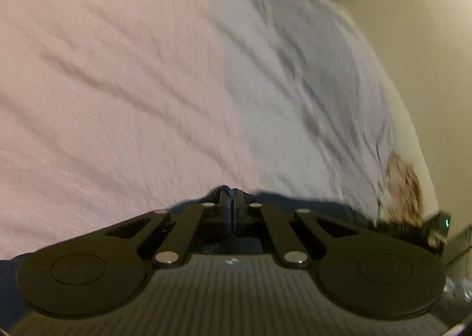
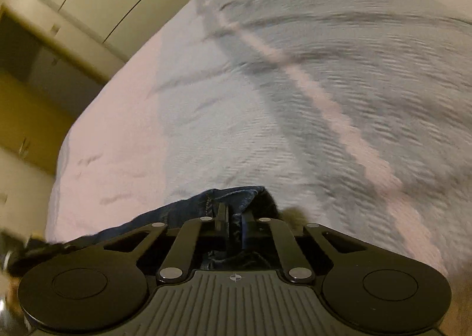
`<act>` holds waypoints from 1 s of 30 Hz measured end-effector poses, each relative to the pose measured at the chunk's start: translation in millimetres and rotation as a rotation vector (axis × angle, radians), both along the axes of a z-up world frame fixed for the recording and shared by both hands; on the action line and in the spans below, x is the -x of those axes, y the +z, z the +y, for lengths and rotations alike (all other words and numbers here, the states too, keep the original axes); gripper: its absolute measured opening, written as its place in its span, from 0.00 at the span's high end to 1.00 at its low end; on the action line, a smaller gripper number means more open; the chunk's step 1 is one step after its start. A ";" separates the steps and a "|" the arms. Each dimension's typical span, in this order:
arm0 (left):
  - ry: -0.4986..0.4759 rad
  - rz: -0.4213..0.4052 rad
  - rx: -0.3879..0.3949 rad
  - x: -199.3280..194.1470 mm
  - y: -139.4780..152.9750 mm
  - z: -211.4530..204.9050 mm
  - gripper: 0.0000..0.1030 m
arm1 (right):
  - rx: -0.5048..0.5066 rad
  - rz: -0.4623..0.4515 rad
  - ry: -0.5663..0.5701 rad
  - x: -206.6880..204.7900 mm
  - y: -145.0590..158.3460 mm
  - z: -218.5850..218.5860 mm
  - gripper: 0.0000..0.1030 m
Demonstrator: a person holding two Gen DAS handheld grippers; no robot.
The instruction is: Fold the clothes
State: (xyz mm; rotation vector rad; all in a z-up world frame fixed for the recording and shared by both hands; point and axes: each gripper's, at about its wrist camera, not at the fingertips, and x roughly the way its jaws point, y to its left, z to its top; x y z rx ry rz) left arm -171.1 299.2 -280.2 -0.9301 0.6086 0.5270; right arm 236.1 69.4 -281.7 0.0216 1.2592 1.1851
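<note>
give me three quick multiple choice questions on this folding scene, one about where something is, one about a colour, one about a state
1. Where does the dark denim garment lie in the right wrist view?
A. far across the bed
B. right at the right gripper, by its fingers
C. on the cupboards

2. What colour is the bedsheet on the left of the left wrist view?
A. pale pink
B. bright green
C. black

3. How do the jaws of the left gripper stand?
A. wide open
B. shut together
C. hidden from view

Answers: 1 B, blue denim bunches around the fingers, with a strip between them. 2 A, the wrinkled sheet reads pale pink beside a grey-blue part. 3 B, the two fingers meet with almost no gap.
</note>
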 end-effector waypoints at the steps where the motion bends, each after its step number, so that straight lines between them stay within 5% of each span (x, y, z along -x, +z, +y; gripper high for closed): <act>1: 0.009 0.003 -0.002 1.2 -5.5 -1.2 0.99 | 0.014 0.006 -0.022 0.0 -5.4 -1.8 0.97; 6: 0.080 0.010 0.021 -12.5 -34.6 10.1 1.00 | 0.059 -0.033 -0.052 3.0 -18.4 17.2 0.97; 8: 0.088 -0.025 0.106 -8.6 -40.6 20.5 0.96 | 0.074 -0.002 -0.066 -2.3 -23.3 21.8 0.95; 11: 0.096 -0.073 0.225 -3.5 -49.1 35.4 0.95 | 0.066 0.058 -0.081 -10.6 -27.2 19.2 0.78; 13: 0.046 -0.047 0.195 -11.2 -47.8 36.5 1.00 | 0.051 0.031 -0.072 -7.5 -23.2 19.9 0.81; 14: 0.034 -0.033 0.153 -14.9 -44.8 35.0 1.00 | 0.044 0.002 -0.064 -4.7 -20.5 21.0 0.95; 16: 0.038 -0.039 0.068 -14.2 -37.7 29.8 1.00 | 0.006 -0.077 -0.037 3.3 -13.2 24.4 0.98; 19: 0.072 -0.010 0.059 -14.1 -53.6 29.8 0.98 | 0.030 -0.099 -0.049 4.1 -25.7 25.5 0.98; 23: 0.048 0.087 -0.052 -24.9 -45.8 25.9 0.96 | 0.107 -0.141 -0.086 2.2 -28.5 34.2 0.83; 25: 0.106 0.078 -0.103 -14.8 -30.0 27.4 0.95 | 0.145 -0.227 -0.125 3.8 -14.7 33.1 0.60; 29: 0.160 0.087 -0.143 10.7 -6.8 12.8 0.93 | 0.121 -0.350 -0.164 14.7 16.4 5.9 0.60; 30: 0.161 0.089 -0.150 16.4 -1.7 7.6 0.93 | 0.109 -0.316 -0.153 17.0 18.9 -1.7 0.60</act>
